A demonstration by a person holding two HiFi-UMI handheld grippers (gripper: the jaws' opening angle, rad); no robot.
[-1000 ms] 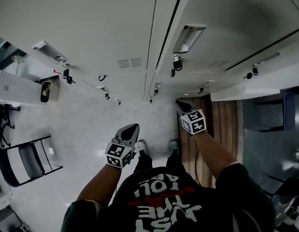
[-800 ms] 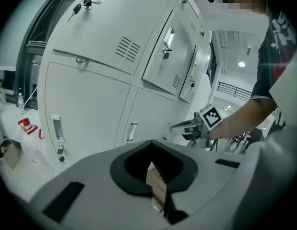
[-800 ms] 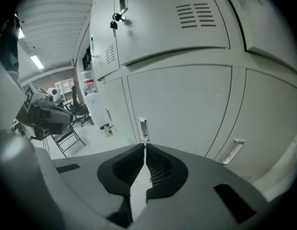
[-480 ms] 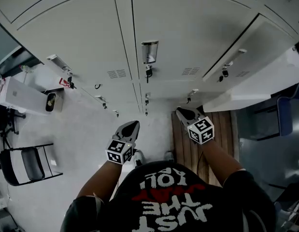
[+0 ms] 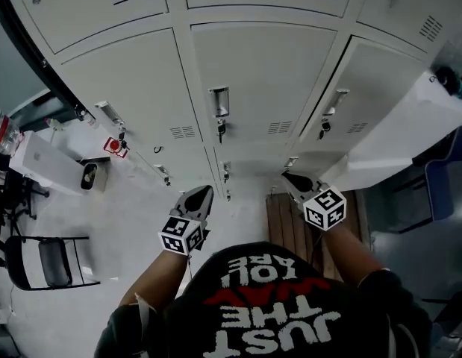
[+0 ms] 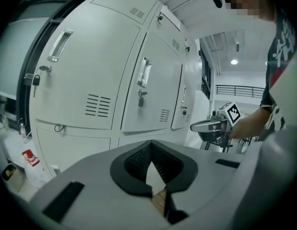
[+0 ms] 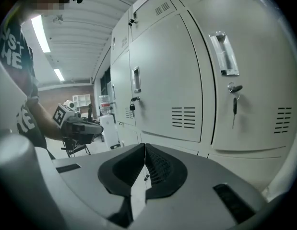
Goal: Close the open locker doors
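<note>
In the head view the person faces a bank of grey lockers [image 5: 260,73]. The left gripper [image 5: 203,194] and right gripper [image 5: 292,178] are held side by side in front of the chest, well apart and touching nothing. The open locker door [image 5: 398,144] is the pale slab swung out at the right, just beyond the right gripper. It is seen almost edge-on, so which compartment it belongs to cannot be told for certain. The doors straight ahead sit flush. The left gripper view shows that gripper's jaws together with nothing between them, aimed at closed doors. The right gripper view shows its jaws likewise pressed together and empty, with closed doors and a hanging key [image 7: 234,110] ahead. The right gripper looks the better placed for this step. It should meet the door's outer face near the free edge, far from the hinge. Its closed tips can serve as a blunt pusher, following the swing until the door seats flush and keeping clear of handles and keys.
</note>
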